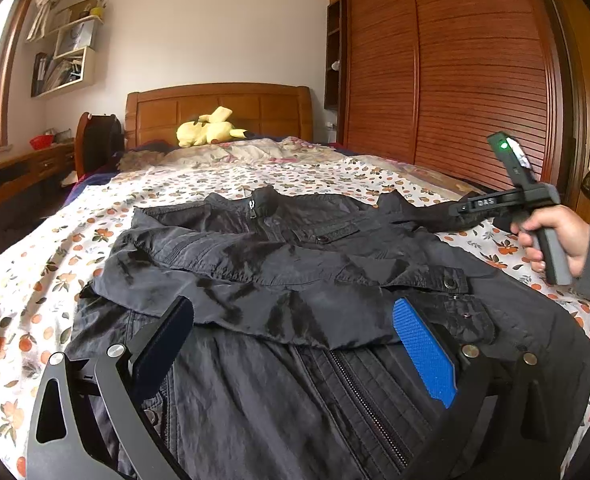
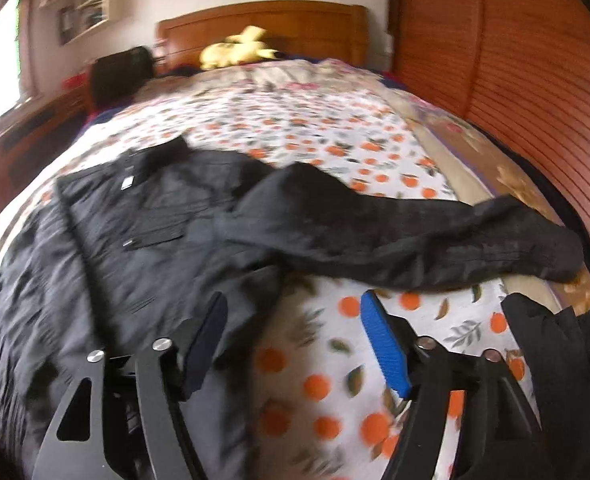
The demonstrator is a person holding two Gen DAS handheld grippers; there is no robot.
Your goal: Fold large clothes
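A black zip-up jacket [image 1: 295,264] lies front up on the flowered bedsheet [image 1: 255,172], collar toward the headboard. One sleeve [image 1: 255,280] is folded across its chest. The other sleeve [image 2: 415,236] stretches out sideways toward the wardrobe. My left gripper [image 1: 295,328] hovers over the jacket's lower front, jaws wide apart and pinching nothing. My right gripper [image 2: 295,320] is open above the sheet just beside the jacket's edge and below the outstretched sleeve, with nothing between its pads. In the left wrist view a hand [image 1: 555,240] holds that gripper's handle at the jacket's right side.
A yellow plush toy [image 1: 209,130] lies by the wooden headboard [image 1: 219,100]. A slatted wooden wardrobe [image 1: 455,80] runs along the bed's right side. A desk [image 1: 23,168] and chair stand on the left. Dark cloth [image 2: 567,360] bunches at the bed's near right edge.
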